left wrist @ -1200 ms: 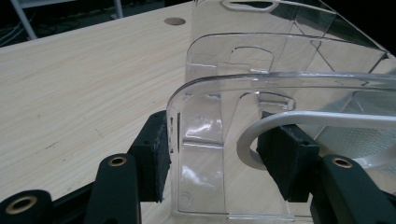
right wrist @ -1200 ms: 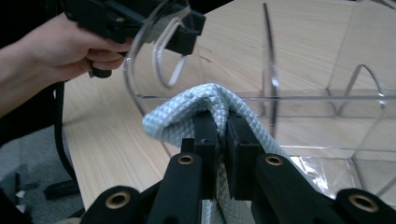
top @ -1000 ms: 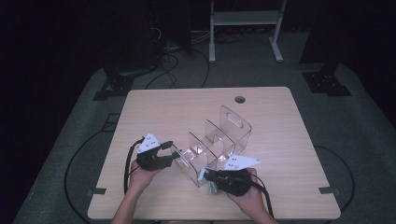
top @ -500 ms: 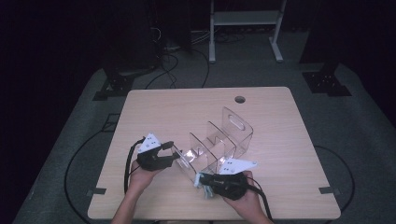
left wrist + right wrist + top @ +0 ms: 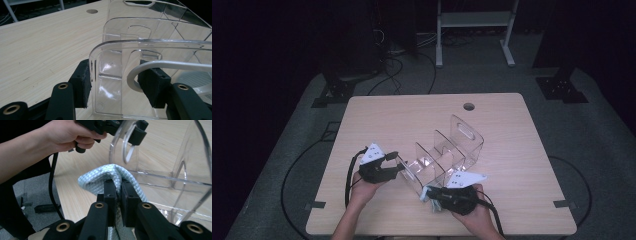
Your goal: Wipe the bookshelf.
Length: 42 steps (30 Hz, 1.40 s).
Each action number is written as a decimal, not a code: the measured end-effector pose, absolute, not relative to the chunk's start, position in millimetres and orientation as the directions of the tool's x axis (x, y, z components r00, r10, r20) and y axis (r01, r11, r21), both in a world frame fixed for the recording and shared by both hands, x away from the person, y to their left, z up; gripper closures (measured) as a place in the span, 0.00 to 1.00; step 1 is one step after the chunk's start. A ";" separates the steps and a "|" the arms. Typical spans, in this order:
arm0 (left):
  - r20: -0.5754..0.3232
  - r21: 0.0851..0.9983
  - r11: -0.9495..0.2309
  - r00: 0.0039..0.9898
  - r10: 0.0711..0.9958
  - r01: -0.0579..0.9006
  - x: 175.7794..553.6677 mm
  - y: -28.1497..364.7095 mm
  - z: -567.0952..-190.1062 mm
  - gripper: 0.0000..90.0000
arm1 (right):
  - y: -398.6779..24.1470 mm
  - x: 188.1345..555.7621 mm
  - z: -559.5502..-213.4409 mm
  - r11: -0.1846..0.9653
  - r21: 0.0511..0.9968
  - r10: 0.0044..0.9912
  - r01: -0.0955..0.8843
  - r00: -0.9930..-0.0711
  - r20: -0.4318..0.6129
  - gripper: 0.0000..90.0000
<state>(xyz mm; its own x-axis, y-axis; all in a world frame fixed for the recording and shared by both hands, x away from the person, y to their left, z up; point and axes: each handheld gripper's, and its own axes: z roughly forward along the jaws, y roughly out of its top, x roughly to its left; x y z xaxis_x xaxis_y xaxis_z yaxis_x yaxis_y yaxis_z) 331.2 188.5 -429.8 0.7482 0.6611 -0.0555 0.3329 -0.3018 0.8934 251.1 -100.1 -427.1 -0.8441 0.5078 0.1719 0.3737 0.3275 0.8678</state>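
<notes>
High view is showing us working at the tabletop's near edge, toward its middle, where a clear plastic divider rack (image 5: 444, 160) stands with its long axis running from the near left up toward the far right, its tallest panel with the handle slot at the far end. We are clamping our left gripper (image 5: 398, 165) partway closed on the rack's nearest end wall, one pad outside and one inside, as the left gripper view shows; a white ring-shaped piece (image 5: 172, 66) is sitting just inside that wall by the inner pad, though we cannot tell what it is. We are pinching a pale blue woven cloth (image 5: 110, 177) in our right gripper (image 5: 117, 187), jaws squeezed nearly together on a raised fold, just beside the rack's near end and close to the tabletop's near edge. We are judging the cloth light, soft and limp, so it should drape and bunch freely; gripping a gathered fold, as now, seems the surest hold. The rack looks stiff, light and slick, likely to slide or scratch, so bracing it by a wall edge seems wise. The cloth's fold is pointing toward the rack.
</notes>
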 end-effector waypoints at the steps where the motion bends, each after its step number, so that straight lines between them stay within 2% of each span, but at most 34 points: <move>1: -0.060 0.893 -0.300 0.749 0.659 0.335 331.6 188.9 -429.7 0.51 | -105.9 254.2 -427.0 0.318 0.868 0.525 0.381 -0.833 0.173 0.93; 5: -0.057 0.894 -0.301 0.751 0.658 0.333 330.9 187.6 -429.7 0.51 | -128.2 263.7 -429.8 0.284 0.864 0.601 0.416 -0.780 0.178 0.93; 8: -0.053 0.892 -0.304 0.747 0.662 0.333 330.5 185.9 -429.4 0.51 | -125.3 262.0 -431.3 0.288 0.861 0.604 0.419 -0.777 0.176 0.93; 14: -0.047 0.893 -0.308 0.749 0.661 0.329 330.3 187.7 -429.7 0.51 | -93.9 247.6 -437.5 0.374 0.852 0.529 0.365 -0.839 0.128 0.93; 18: -0.061 0.893 -0.300 0.752 0.656 0.335 331.2 188.5 -429.6 0.51 | -111.3 257.6 -434.7 0.330 0.853 0.555 0.404 -0.814 0.171 0.93; 25: -0.057 0.894 -0.304 0.756 0.651 0.329 330.6 187.9 -429.6 0.51 | -166.4 283.1 -429.3 0.199 0.863 0.704 0.464 -0.681 0.204 0.93; 27: -0.058 0.893 -0.305 0.756 0.653 0.331 330.7 187.6 -429.4 0.51 | -165.2 283.8 -432.2 0.186 0.856 0.695 0.483 -0.680 0.233 0.93; 29: -0.058 0.894 -0.304 0.755 0.653 0.331 330.8 188.0 -429.5 0.51 | -152.4 278.3 -432.9 0.223 0.853 0.658 0.473 -0.718 0.227 0.93; 32: -0.058 0.894 -0.304 0.756 0.652 0.330 331.0 188.2 -429.5 0.51 | -138.6 271.1 -431.6 0.285 0.852 0.630 0.439 -0.756 0.179 0.93; 34: -0.056 0.895 -0.304 0.757 0.651 0.327 330.5 188.3 -429.8 0.51 | -147.2 274.5 -429.6 0.265 0.851 0.644 0.453 -0.740 0.194 0.93; 38: -0.052 0.894 -0.309 0.761 0.647 0.324 330.8 188.0 -429.6 0.51 | -184.3 290.5 -423.1 0.174 0.853 0.727 0.492 -0.648 0.226 0.93; 42: -0.050 0.894 -0.312 0.762 0.645 0.323 331.7 186.7 -429.5 0.51 | -202.0 298.2 -400.2 0.130 0.877 0.748 0.463 -0.626 0.220 0.93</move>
<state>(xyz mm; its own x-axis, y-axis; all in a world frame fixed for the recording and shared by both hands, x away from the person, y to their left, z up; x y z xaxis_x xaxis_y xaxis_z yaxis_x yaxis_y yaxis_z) 331.7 186.7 -429.5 0.7623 0.6453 -0.0504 0.3229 -0.3116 0.8936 298.2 -202.0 -400.2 -0.6264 0.7479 0.2197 0.4629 0.1301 0.8768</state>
